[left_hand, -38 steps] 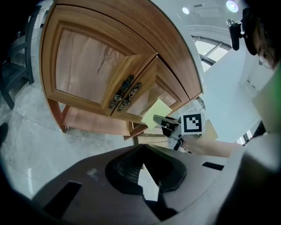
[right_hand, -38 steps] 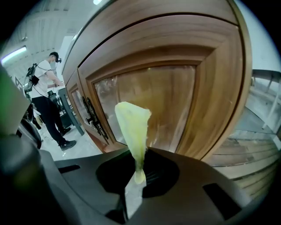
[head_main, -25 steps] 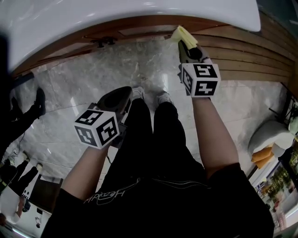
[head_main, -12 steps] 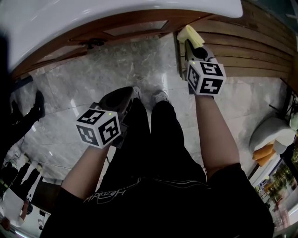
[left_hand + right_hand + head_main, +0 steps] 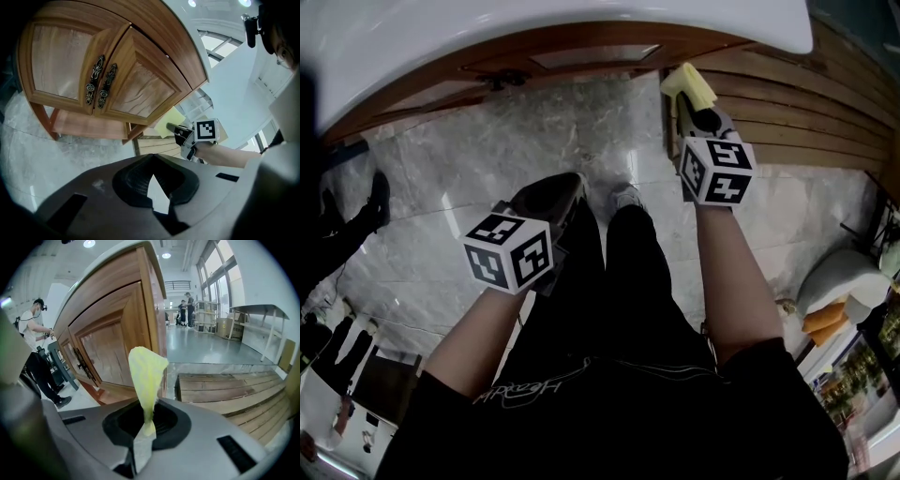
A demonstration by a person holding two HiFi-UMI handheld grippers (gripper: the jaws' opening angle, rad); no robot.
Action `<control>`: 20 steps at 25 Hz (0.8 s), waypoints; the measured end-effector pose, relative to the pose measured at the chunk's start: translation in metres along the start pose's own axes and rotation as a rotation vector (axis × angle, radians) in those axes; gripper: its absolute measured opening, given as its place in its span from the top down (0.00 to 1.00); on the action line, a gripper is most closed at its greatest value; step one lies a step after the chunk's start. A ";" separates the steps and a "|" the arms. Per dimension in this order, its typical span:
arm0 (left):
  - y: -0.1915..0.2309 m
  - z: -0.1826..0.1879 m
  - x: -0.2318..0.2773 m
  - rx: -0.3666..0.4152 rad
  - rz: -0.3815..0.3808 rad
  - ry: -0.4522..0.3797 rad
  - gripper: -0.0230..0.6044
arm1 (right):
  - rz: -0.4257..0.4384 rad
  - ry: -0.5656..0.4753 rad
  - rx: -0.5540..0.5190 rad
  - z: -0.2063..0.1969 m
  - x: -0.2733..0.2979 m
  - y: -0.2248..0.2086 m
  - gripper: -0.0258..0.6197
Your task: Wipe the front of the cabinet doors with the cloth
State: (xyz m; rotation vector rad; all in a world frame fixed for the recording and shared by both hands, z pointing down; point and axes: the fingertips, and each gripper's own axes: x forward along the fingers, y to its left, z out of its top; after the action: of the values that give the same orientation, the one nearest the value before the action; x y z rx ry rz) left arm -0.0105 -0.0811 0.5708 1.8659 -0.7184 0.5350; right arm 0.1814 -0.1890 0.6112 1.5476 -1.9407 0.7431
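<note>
Clamped in the right gripper (image 5: 144, 427): yellow cloth (image 5: 146, 373), with fingers closed tight on its lower end. Stands straight up along the finger axis, tip flopped over a bit. Aimed at the cabinet's right end, close by the corner post (image 5: 152, 310). In right gripper view, lies just right of the right door (image 5: 110, 350), near it; cannot tell whether touching. In head view, sits upper right of centre, just under the edge of the white surface (image 5: 534, 33).

Judged next move: sideways sweep to frame left, onto the door front. Probably needs the cloth's flat side turned to the wood, long axis laid across the panel rather than end-on.

Left gripper (image 5: 156, 185): fingers closed together, gripping nothing. In head view, hangs left of centre over the marble floor (image 5: 487, 150), well apart from the doors. Faces both door fronts squarely in left gripper view, but from back and below. Nearer the work by far: right gripper.

Counted: two cabinet doors, adding the left door (image 5: 58, 58). Two ornate handles (image 5: 98, 80), side by side at the meeting edge. One cloth, two grippers. No contact readable on either door front, so wiping stroke judged not yet under way.
</note>
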 end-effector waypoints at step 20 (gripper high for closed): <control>0.093 0.000 -0.074 -0.153 0.111 -0.131 0.95 | 0.298 0.094 -0.248 -0.015 0.065 0.188 0.90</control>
State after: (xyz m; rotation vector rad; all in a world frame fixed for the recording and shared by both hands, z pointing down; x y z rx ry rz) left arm -0.1285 -0.0919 0.5838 1.7371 -0.9285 0.4182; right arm -0.0141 -0.1877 0.6514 1.0731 -2.1261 0.6507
